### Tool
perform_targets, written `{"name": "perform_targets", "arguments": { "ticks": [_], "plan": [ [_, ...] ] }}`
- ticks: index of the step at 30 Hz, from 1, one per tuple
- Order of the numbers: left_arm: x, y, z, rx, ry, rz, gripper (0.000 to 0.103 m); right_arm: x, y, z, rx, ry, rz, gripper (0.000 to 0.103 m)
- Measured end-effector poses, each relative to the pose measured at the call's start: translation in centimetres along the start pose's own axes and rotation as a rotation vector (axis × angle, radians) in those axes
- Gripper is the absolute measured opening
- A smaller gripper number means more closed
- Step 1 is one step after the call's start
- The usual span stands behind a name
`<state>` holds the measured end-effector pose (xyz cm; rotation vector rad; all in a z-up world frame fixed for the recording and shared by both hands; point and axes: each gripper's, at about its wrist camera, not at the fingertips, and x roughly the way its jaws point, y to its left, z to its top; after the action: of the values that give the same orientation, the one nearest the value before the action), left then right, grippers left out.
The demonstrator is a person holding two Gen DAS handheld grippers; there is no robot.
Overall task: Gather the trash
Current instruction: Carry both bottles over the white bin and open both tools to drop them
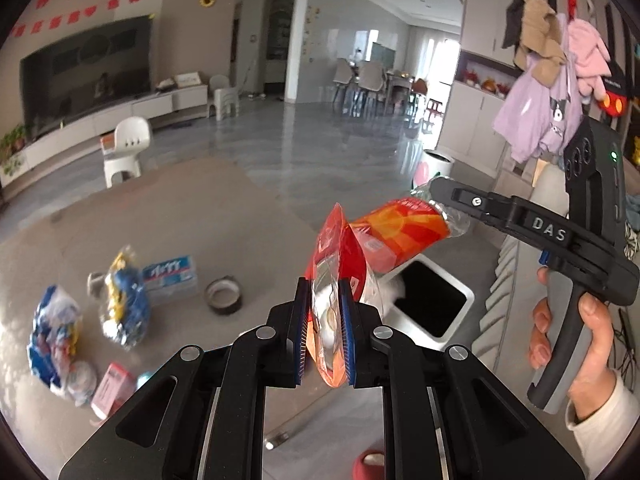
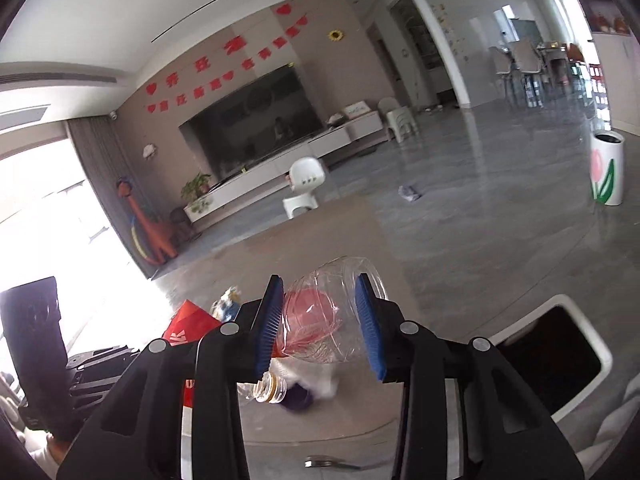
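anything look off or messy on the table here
Yes. Several wrappers and a roll of tape lie scattered on the table. The clear plastic bottle in the right hand-held gripper looks crushed, and the left hand-held gripper pinches a red packet.

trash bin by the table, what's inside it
The white trash bin shows only a dark opening; nothing inside can be made out. In the left wrist view, the red wrapper and plastic bottle cover its near corner.
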<state>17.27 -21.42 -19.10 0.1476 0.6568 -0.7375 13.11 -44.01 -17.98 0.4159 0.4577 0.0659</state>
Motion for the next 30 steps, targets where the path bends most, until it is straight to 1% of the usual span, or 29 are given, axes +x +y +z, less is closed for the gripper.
{"name": "perform_targets", "arguments": {
  "ticks": [3, 7, 10, 13, 15, 16, 18, 19, 21, 23, 25, 27, 30],
  "plan": [
    [1.0, -0.6, 0.0, -0.007, 0.018, -0.015, 0.014, 0.6, -1.4, -0.3, 0.030, 0.013, -0.010, 0.039],
    [1.1, -1.8, 0.4, 0.014, 0.014, -0.011, 0.014, -1.1, -2.7, 0.4, 0.069, -0.043, -0.018, 0.039],
    [0.9, -2.5, 1.5, 0.020, -0.003, -0.016, 0.014, -2.9, -3.6, 1.9, 0.060, -0.090, -0.043, 0.039],
    [1.0, -3.6, 2.7, 0.042, -0.022, -0.025, 0.014, -4.9, -3.5, 3.8, -0.009, -0.145, -0.108, 0.039],
    [1.1, -4.4, 3.4, 0.053, -0.033, -0.039, 0.014, -5.9, -2.6, 5.1, -0.123, -0.176, -0.204, 0.039],
    [1.2, -4.7, 3.5, 0.054, -0.037, -0.048, 0.014, -6.3, -2.1, 5.8, -0.176, -0.180, -0.231, 0.039],
    [1.1, -5.0, 3.7, 0.045, -0.044, -0.068, 0.014, -6.3, -0.8, 7.4, -0.245, -0.147, -0.207, 0.039],
    [1.0, -5.1, 3.8, 0.034, -0.047, -0.074, 0.014, -5.9, 0.5, 8.0, -0.316, -0.138, -0.223, 0.039],
    [0.6, -5.1, 3.7, 0.014, -0.056, -0.077, 0.014, -5.6, 2.2, 8.6, -0.402, -0.143, -0.236, 0.039],
    [-0.1, -4.6, 3.5, -0.005, -0.058, -0.071, 0.014, -5.1, 4.6, 9.6, -0.455, -0.162, -0.215, 0.039],
    [-1.0, -4.1, 3.2, -0.007, -0.055, -0.058, 0.014, -5.0, 6.0, 10.6, -0.477, -0.191, -0.210, 0.039],
    [-1.6, -3.7, 3.2, -0.001, -0.054, -0.041, 0.014, -5.2, 6.2, 11.3, -0.462, -0.209, -0.191, 0.039],
    [-2.8, -3.1, 3.7, 0.011, -0.069, -0.018, 0.014, -5.4, 5.9, 11.6, -0.465, -0.216, -0.216, 0.039]
  ]
}}
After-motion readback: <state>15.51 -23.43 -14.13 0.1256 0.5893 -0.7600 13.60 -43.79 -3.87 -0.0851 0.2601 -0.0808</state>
